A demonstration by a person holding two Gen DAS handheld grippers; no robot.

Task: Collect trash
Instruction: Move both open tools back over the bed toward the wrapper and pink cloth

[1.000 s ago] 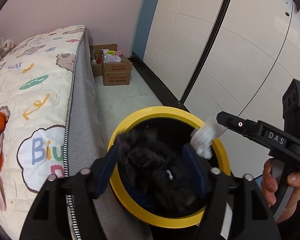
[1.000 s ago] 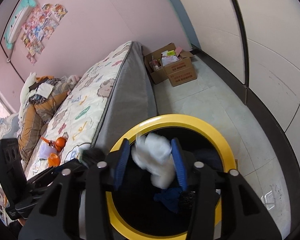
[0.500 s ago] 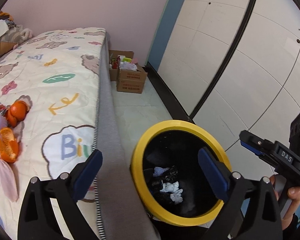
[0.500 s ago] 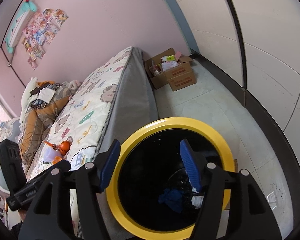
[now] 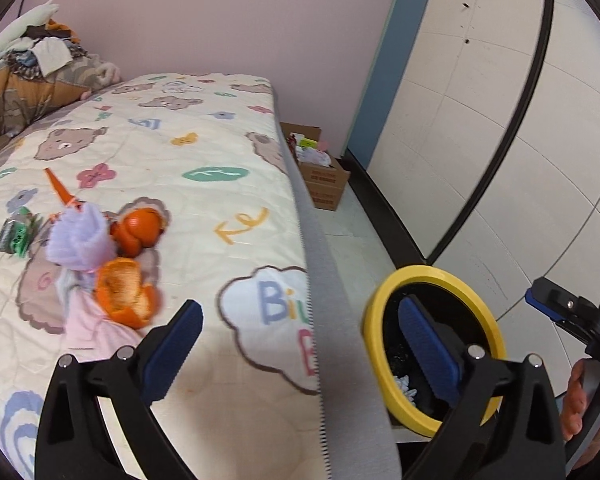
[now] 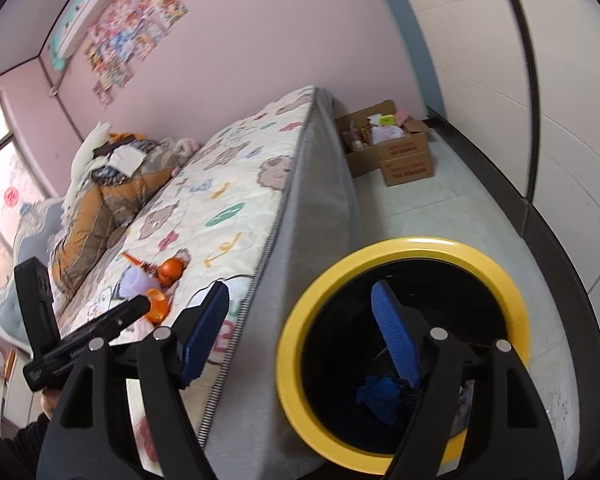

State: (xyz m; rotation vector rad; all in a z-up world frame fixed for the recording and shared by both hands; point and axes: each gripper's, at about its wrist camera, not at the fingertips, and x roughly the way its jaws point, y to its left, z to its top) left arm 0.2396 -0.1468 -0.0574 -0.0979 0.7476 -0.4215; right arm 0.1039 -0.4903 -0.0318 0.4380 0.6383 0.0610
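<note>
Left wrist view shows our left gripper spread wide and empty, orange peels at frame left on the bed, yellow-rimmed bin lower right; our right gripper likewise gapes, holding nothing.

Orange peels on bed; yellow-rimmed bin alongside.

Place: a home bedroom, likely a child's.
Bed: a mattress under a cream quilted cover printed with bears and letters.
Walls: pink, with colourful cartoon stickers.
Bedding: a heaped brown patterned quilt.
Floor: an open brown cardboard box.
</note>
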